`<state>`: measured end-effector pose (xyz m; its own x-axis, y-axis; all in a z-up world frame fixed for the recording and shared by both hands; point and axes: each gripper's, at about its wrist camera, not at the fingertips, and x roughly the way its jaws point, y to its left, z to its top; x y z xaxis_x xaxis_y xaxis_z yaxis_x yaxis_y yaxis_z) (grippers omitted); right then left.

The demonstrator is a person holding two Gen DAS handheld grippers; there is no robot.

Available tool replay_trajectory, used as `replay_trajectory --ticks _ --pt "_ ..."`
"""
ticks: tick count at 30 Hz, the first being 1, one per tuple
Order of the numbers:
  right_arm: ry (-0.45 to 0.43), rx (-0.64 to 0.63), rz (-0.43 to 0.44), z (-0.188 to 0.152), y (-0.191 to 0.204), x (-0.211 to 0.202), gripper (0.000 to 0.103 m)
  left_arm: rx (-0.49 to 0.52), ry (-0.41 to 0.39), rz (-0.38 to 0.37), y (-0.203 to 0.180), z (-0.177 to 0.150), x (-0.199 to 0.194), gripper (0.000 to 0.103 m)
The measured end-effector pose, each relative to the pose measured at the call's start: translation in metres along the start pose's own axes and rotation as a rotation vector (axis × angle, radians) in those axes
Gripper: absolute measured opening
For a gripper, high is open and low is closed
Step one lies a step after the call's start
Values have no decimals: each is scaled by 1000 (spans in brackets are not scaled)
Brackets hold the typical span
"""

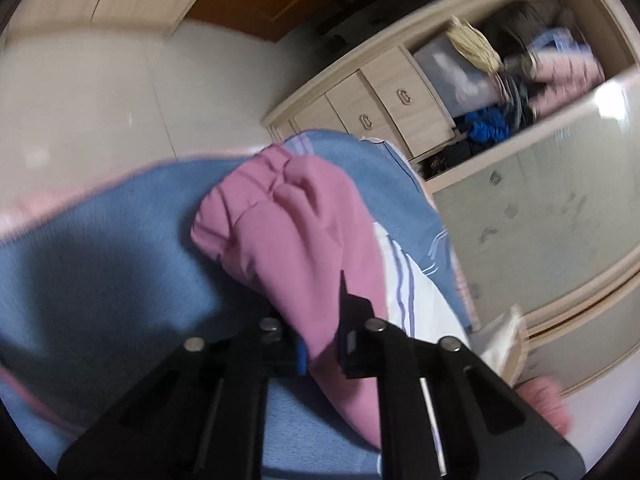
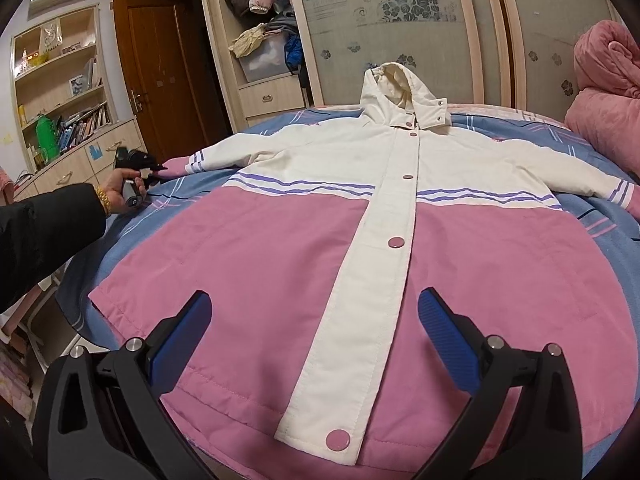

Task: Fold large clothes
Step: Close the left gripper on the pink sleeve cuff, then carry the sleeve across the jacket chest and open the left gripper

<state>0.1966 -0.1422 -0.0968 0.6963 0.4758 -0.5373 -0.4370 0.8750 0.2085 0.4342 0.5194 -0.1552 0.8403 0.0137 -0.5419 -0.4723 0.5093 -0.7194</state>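
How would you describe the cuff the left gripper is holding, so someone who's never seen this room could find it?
Start at the bed with the blue striped sheet, where a white and pink hooded jacket lies flat and buttoned. Follow the sleeve on the picture's left to its end. There the left gripper pinches the pink elastic cuff; the opposite cuff lies free.

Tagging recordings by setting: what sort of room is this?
Most likely a home bedroom: a jacket lies spread on a bed, with a sliding-door wardrobe behind it and a bookshelf beside the door.
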Motion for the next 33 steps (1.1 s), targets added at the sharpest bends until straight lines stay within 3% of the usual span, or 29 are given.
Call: replay_trajectory --ticks 4,7,9,12,15,16,19,21,24,26,29,30,31,33 --pt "-9 1 16 1 1 -4 102 372 -114 222 -92 -5 -18 7" --pt "-8 9 27 1 0 -6 102 655 -230 267 -178 -30 -32 6" --pt "-7 11 31 1 -2 -6 102 818 -280 232 -235 -60 -39 6" --pt "-7 19 36 1 -5 -8 102 1033 -286 130 -318 -126 -40 6" --pt "-9 42 46 3 -10 -10 102 1201 -239 1 -379 -214 -34 6" --pt "-11 46 49 3 -11 -11 102 1245 -189 -46 -394 -249 -27 6" --pt "-11 44 48 2 -14 -12 102 1322 -31 -111 -408 -337 5 7" --pt "-7 48 44 2 -17 -13 102 1343 79 -84 -397 -390 37 11" --pt "-5 64 44 1 -22 -16 102 1277 222 -19 -373 -418 79 15" --pt "-10 71 50 1 -26 -19 102 1221 292 42 -352 -424 100 29" --pt "-10 78 53 0 -32 -23 102 1186 271 43 -344 -421 94 70" --pt "-8 85 57 0 -35 -24 102 1163 275 -8 -345 -418 86 93" --pt "-8 92 58 0 -37 -25 102 1134 253 -88 -346 -412 69 95" --pt "-7 105 61 0 -40 -26 102 1122 209 -157 -348 -406 47 97"
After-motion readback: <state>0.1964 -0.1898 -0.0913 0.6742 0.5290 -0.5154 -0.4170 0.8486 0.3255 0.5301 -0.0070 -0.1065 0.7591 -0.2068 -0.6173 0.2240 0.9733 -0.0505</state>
